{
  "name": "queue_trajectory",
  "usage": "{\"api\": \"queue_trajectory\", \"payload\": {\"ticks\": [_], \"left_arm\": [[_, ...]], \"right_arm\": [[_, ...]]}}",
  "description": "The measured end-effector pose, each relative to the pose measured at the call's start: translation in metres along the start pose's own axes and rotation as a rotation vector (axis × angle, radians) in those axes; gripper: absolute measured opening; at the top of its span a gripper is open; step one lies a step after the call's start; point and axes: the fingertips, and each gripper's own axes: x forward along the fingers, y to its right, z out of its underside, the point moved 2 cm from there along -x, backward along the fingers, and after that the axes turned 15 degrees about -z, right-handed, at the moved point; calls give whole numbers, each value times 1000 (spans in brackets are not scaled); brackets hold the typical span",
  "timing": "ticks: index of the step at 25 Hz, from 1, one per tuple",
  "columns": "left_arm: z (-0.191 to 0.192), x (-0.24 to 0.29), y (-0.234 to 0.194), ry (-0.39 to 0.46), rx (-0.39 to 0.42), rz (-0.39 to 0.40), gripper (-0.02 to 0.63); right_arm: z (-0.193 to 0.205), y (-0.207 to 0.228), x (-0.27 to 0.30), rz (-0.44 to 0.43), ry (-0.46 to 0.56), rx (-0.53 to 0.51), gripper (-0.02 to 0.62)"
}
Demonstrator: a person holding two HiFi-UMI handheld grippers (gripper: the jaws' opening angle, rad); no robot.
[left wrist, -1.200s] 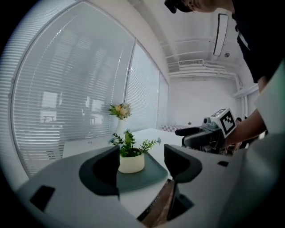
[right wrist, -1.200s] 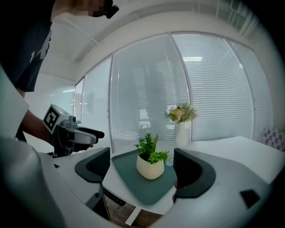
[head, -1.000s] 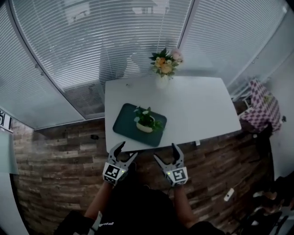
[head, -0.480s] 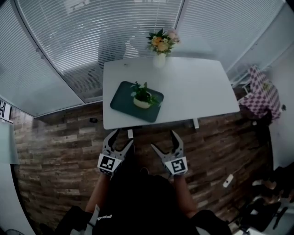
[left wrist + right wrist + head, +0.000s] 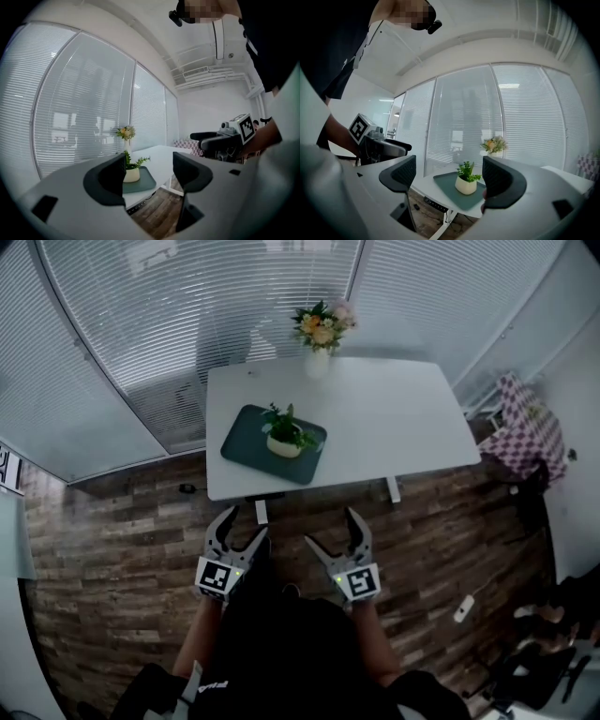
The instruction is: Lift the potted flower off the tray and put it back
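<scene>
A small green plant in a cream pot (image 5: 283,437) (image 5: 131,171) (image 5: 466,182) stands upright on a dark green tray (image 5: 248,441) (image 5: 146,180) (image 5: 445,181) at the left of a white table (image 5: 394,427). Both grippers hover over the wooden floor, well short of the table's near edge. My left gripper (image 5: 238,529) (image 5: 149,174) is open and empty. My right gripper (image 5: 333,529) (image 5: 446,174) is open too, nothing between its jaws.
A white vase of orange and pink flowers (image 5: 319,334) (image 5: 125,137) (image 5: 493,146) stands at the table's far edge. Window blinds (image 5: 187,315) fill the wall behind. A checked cloth (image 5: 530,432) lies off the table's right end.
The table and tray have shifted farther from me in the head view, and both grippers now sit lower over the floor, farther from the table edge. Both stay open.
</scene>
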Motion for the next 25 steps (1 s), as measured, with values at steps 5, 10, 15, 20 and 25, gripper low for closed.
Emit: {"api": "queue_trajectory", "payload": {"ticks": [5, 10, 15, 20, 25], "left_arm": [[-6, -11, 5, 19, 0, -4, 291], [-11, -19, 9, 34, 2, -15, 291], [-11, -28, 15, 43, -2, -14, 290], [-12, -30, 19, 47, 27, -21, 288], [-20, -38, 19, 69, 7, -50, 196]], "right_arm": [[-4, -8, -10, 4, -8, 0, 405], [-13, -10, -15, 21, 44, -13, 405], [-14, -18, -20, 6, 45, 3, 403], [-13, -18, -23, 14, 27, -3, 401], [-23, -17, -35, 81, 75, 2, 166]]}}
